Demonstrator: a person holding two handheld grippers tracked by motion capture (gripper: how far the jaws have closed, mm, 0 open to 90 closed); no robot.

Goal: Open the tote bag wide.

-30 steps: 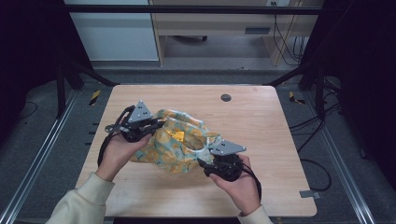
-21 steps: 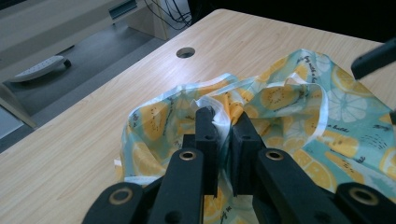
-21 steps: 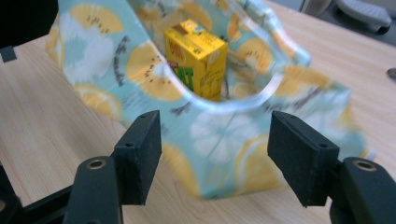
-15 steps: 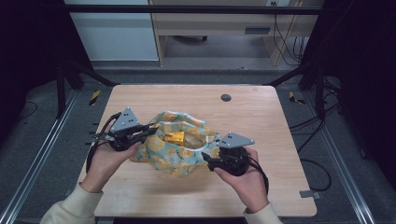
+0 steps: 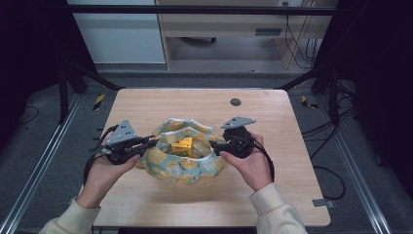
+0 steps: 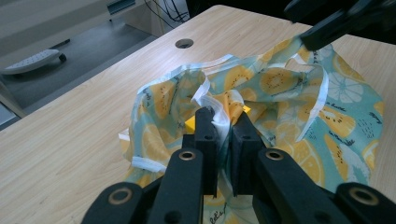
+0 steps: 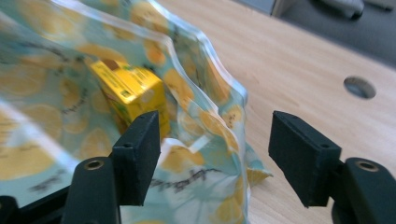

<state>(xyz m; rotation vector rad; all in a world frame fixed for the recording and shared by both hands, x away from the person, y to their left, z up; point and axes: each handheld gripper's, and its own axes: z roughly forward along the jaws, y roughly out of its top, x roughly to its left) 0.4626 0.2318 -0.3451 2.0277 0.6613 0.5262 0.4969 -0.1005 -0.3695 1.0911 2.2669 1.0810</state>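
Two claws at a fruit-print bag that lies open on the table, a yellow carton inside it.

The fruit-print bag rests near the middle of the wooden table, its mouth open upward, and the yellow carton stands inside it. The left claw is pressed together on the white-edged rim of the bag at its left side; in the left gripper view a fold of the cloth sits between the two jaws. The right claw has its jaws wide apart at the right rim of the bag: one jaw is inside the bag, near the carton, and the other is outside over the bare table, with the rim between them but not clamped. A round hole is in the table beyond the bag.
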